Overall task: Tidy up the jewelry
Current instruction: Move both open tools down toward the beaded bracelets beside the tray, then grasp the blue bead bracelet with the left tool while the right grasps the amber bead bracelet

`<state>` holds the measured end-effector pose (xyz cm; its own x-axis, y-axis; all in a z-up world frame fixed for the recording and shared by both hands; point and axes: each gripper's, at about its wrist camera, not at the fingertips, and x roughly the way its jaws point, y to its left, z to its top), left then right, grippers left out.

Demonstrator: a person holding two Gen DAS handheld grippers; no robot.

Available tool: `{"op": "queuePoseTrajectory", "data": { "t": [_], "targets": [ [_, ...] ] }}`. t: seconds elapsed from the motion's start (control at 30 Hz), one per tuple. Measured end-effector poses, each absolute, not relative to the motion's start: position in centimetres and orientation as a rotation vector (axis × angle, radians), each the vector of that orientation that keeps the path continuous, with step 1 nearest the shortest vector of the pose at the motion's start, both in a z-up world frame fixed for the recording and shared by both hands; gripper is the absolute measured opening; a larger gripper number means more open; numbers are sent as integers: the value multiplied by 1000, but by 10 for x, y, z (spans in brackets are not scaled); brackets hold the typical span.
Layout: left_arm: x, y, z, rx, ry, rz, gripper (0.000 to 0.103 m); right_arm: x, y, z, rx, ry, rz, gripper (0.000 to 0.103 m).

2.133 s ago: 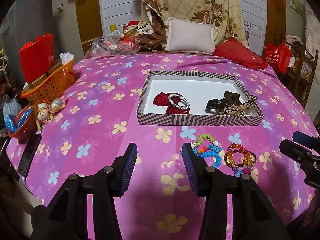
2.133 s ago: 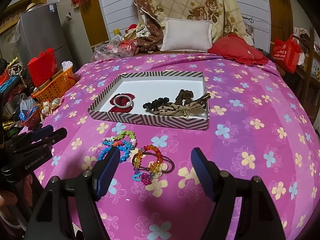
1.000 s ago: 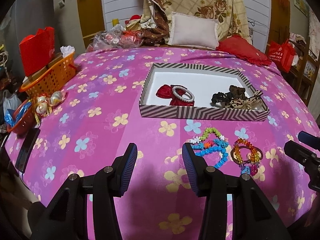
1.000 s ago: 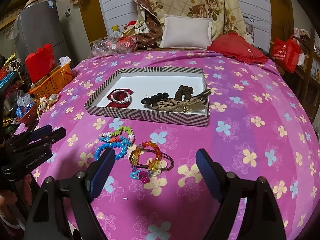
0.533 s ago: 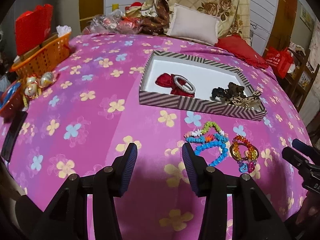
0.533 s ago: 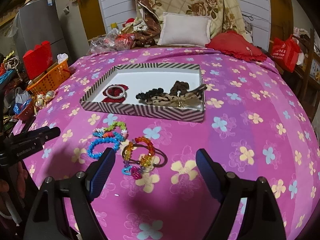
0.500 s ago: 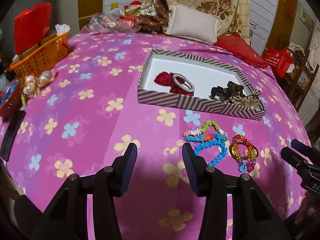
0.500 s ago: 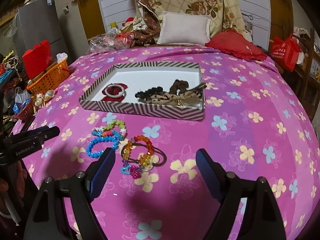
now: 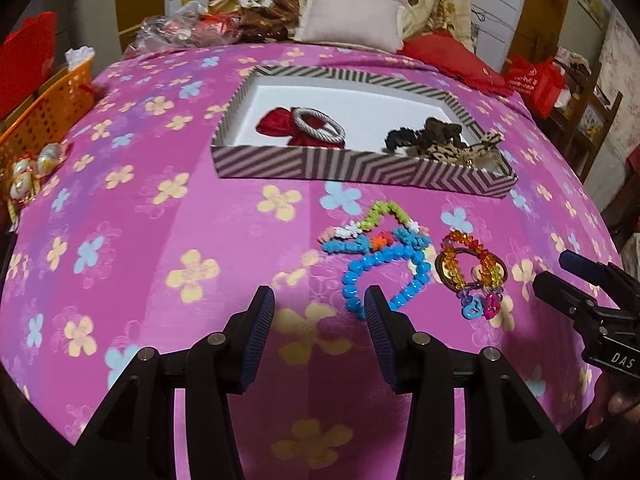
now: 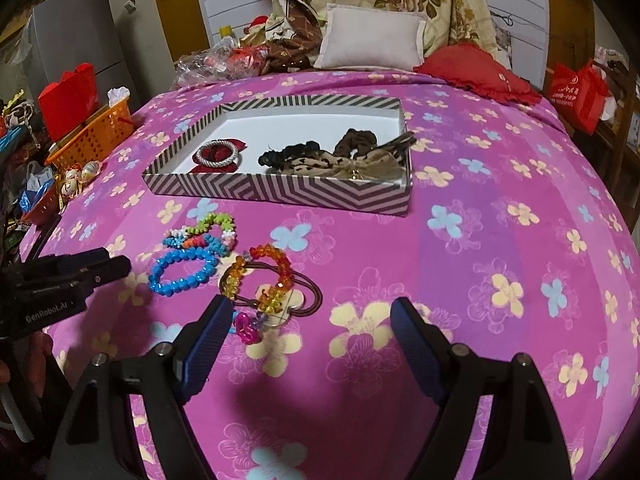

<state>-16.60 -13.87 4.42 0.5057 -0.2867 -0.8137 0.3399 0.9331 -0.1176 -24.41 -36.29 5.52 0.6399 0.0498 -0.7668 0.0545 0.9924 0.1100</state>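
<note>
Both the left gripper (image 9: 320, 308) and right gripper (image 10: 310, 322) hover with jaws spread, empty, above the beaded bracelets (image 10: 188, 256) lying just before the striped tray (image 10: 280, 192).

My left wrist camera looks steeply down along the left gripper (image 9: 320, 316) at the pink flowered bedspread (image 9: 168, 240), close above its near edge, facing the headboard. My right wrist camera sits beside it, looking the same way along the right gripper (image 10: 312, 328). Both share the striped tray (image 9: 360, 168) and bead bracelets (image 10: 192, 256), and each sees the other gripper at its edge.
</note>
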Motion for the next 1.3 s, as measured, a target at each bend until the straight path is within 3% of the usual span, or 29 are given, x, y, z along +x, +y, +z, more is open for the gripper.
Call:
{"op": "queuePoseTrajectory", "data": {
  "t": [0.37,0.4,0.43,0.5,0.63,0.8,1.2,1.3],
  "targets": [
    [-157,-161,34,84,1000,-388,25,-231,-363,55,111,864,22,84],
    [-157,-163,32,92,1003,-386,25,-228,-361,55,100,864,31,82],
    [-157,-164,31,100,1007,-384,25,-224,-359,53,86,866,38,71],
    [-155,-166,28,115,1011,-375,25,-214,-357,49,63,889,44,61],
    [-152,-165,24,118,1024,-365,25,-196,-354,39,38,926,73,59],
    [-148,-165,20,122,1029,-357,25,-177,-348,30,-15,969,100,44],
    [-145,-174,19,170,1029,-357,25,-157,-338,24,-92,1020,146,41],
    [-144,-174,19,168,1028,-357,25,-155,-338,23,-82,1016,170,34]
  ]
}}
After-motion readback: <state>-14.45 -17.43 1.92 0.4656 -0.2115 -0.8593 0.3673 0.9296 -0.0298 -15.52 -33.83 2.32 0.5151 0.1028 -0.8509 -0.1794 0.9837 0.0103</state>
